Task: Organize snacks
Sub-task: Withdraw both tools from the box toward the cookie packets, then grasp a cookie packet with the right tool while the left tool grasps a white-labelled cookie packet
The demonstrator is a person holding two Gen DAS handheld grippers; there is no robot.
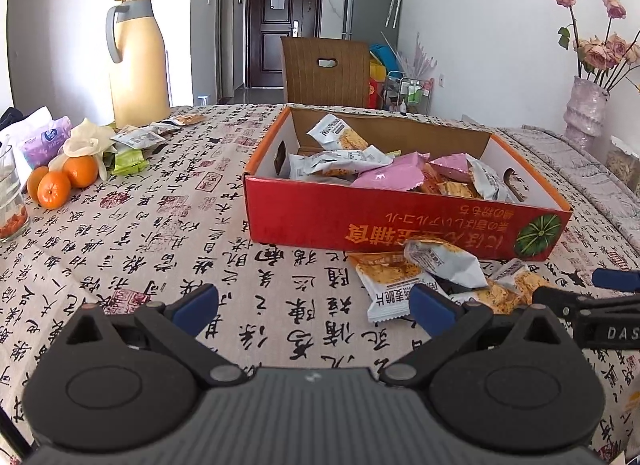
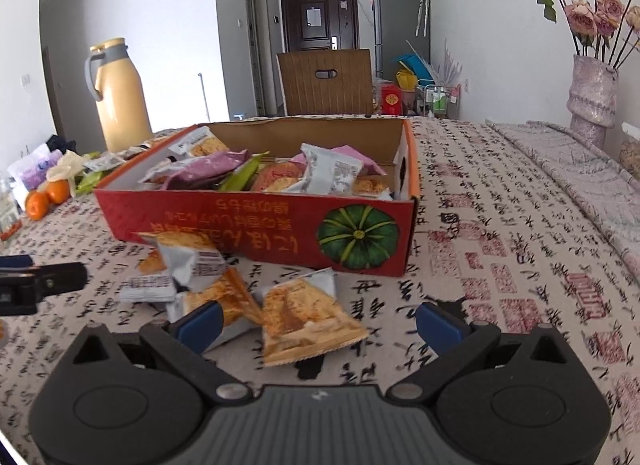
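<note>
Spread wide and empty, the right gripper [image 2: 318, 319] is held around an orange crinkled snack packet [image 2: 306, 323] before the red cardboard box [image 2: 256, 231], while the left gripper [image 1: 314, 305], equally wide, is kept over bare calligraphy-printed tablecloth [image 1: 280, 329].

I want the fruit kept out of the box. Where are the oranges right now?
The oranges sit at the table's far left in both views, beside the white glove, in front of the yellow thermos jug, well left of the red box.
</note>
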